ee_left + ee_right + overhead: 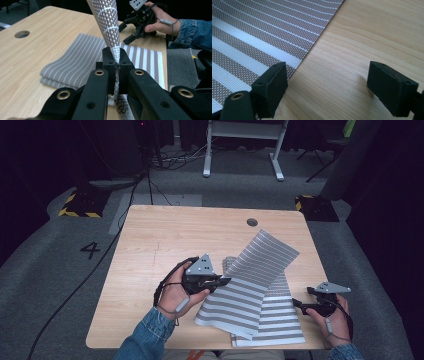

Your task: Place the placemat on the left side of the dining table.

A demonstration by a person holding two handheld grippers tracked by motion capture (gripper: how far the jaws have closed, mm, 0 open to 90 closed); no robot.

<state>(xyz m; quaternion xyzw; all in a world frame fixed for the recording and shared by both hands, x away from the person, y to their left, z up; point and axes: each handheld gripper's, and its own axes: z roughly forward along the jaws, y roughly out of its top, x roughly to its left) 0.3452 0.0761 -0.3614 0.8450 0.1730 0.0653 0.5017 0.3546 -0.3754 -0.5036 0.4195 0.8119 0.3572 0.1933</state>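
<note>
Two striped mats on the wooden table (150, 245): lower mat (280, 325) lies flat near the front edge, upper mat (255, 275) lifted and curled above it. Left gripper (220, 281) jaws clamped on the upper mat's edge. Right gripper (298, 304) jaws wide apart, just beside the lower mat's right edge.

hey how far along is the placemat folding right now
Roughly midway, by the look of it. Done: the left gripper has shut on an edge of the top mat, and that part is raised off the table. In hand: that lifted part stands over the rest of the mats. Left: laying it flat. The right gripper is open at the mat's edge, holding nothing.
</note>
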